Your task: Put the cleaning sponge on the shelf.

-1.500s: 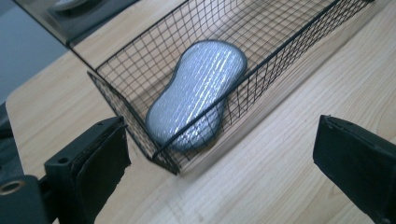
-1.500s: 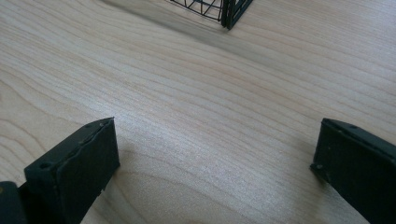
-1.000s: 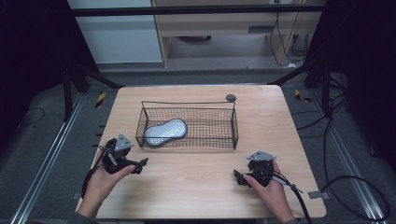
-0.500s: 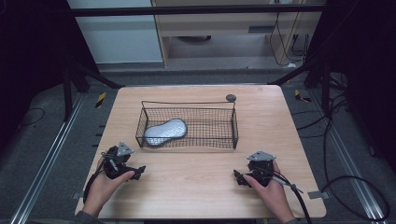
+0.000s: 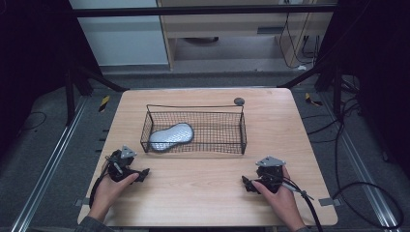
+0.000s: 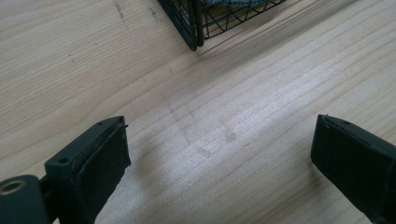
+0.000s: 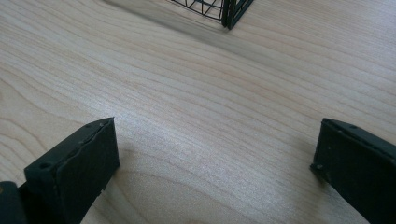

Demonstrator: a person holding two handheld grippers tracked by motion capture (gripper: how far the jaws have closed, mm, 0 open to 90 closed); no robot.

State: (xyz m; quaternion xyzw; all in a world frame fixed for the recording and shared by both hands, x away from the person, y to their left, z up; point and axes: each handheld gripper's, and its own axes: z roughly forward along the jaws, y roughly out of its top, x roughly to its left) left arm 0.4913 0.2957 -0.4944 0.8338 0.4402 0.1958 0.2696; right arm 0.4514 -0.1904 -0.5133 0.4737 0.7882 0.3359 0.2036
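A black wire basket [image 5: 195,145] stands in the middle of the wooden table [image 5: 203,193]. A grey, peanut-shaped flat object [image 5: 170,136] lies in its left half. My left gripper [image 5: 141,175] rests low on the table at the front left, open and empty, short of the basket's near left corner [image 6: 194,28]. At the front right my right gripper [image 5: 247,183] is also open with bare wood between its jaws, and the basket's near right corner [image 7: 229,14] lies ahead of it.
A small dark round object [image 5: 239,101] sits on the table just behind the basket's far right corner. Cables trail from both grippers off the front edge. Dark frame posts and floor rails flank the table.
My left gripper has drawn back toward the front edge and lower on the table, away from the basket. The right gripper has stayed where it was.
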